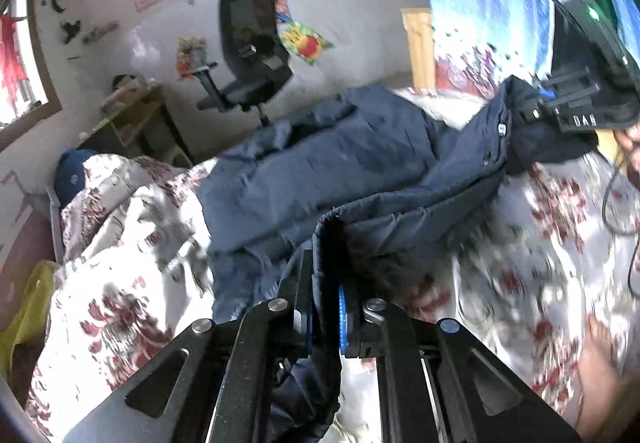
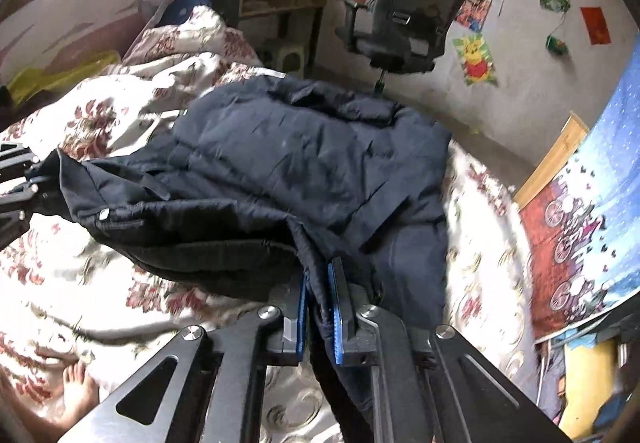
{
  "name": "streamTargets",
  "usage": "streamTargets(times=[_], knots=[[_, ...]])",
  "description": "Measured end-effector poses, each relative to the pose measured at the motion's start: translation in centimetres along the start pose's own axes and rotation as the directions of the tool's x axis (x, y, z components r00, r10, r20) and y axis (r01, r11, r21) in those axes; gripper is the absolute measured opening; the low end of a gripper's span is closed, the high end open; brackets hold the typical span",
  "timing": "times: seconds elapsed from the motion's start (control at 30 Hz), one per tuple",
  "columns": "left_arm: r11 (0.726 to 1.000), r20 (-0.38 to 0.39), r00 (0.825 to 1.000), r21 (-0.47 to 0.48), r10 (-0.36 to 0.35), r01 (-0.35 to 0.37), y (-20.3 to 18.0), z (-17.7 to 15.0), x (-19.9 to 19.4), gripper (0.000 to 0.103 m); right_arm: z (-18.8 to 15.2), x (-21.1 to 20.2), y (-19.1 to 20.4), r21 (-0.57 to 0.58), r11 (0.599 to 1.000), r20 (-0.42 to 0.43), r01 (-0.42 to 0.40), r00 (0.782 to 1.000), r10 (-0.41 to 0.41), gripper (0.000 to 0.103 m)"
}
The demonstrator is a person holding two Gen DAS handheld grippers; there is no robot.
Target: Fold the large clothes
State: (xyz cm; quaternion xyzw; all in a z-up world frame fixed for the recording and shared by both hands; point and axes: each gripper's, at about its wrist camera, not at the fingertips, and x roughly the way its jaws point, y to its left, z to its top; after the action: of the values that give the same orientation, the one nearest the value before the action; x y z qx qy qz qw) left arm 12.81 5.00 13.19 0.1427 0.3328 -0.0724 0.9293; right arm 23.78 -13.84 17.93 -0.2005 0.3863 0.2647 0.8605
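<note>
Both tools pinch cloth — left tool and right tool grip the navy jacket over the floral quilt

Bare floral bedspread lies open at three o'clock of the jacket; a bunched quilt blocks eleven o'clock, an office chair stands beyond twelve.

A bed covered by a white quilt with red flowers carries the things. Just ahead of the fingers a dark navy jacket lies spread on the quilt, its near edge lifted off it. A bare foot rests on the quilt, below and left of the right fingers.
</note>
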Motion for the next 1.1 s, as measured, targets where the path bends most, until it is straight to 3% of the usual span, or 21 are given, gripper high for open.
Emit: streamTargets(times=[0.23, 0.47, 0.6, 0.77, 1.1], knots=[[0.994, 0.097, 0.990, 0.031, 0.100, -0.103, 3.0, 4.8, 1.0, 0.007, 4.0, -0.4, -1.8, 0.028, 0.998, 0.121, 0.058, 0.991, -0.061, 0.009], [0.984, 0.139, 0.975, -0.053, 0.173, -0.167, 6.5, 8.3, 3.5, 0.007, 8.2, 1.0, -2.9, 0.045, 0.992, 0.197, 0.121, 0.972, -0.127, 0.009], [0.975, 0.093, 0.973, -0.100, 0.209, -0.200, 8.3, 10.0, 5.2, 0.007, 11.1, 3.1, -3.4, 0.031, 0.988, 0.232, 0.148, 0.961, -0.151, 0.009], [0.964, 0.049, 0.965, -0.078, 0.259, -0.255, 9.5, 12.2, 7.7, 0.006, 14.3, 6.1, -4.3, 0.006, 0.986, 0.259, 0.167, 0.952, -0.162, 0.008], [0.940, -0.025, 0.945, -0.099, 0.325, -0.326, 12.3, 15.7, 13.9, 0.005, 18.5, 10.7, -6.1, 0.017, 0.982, 0.253, 0.190, 0.949, -0.188, 0.007]])
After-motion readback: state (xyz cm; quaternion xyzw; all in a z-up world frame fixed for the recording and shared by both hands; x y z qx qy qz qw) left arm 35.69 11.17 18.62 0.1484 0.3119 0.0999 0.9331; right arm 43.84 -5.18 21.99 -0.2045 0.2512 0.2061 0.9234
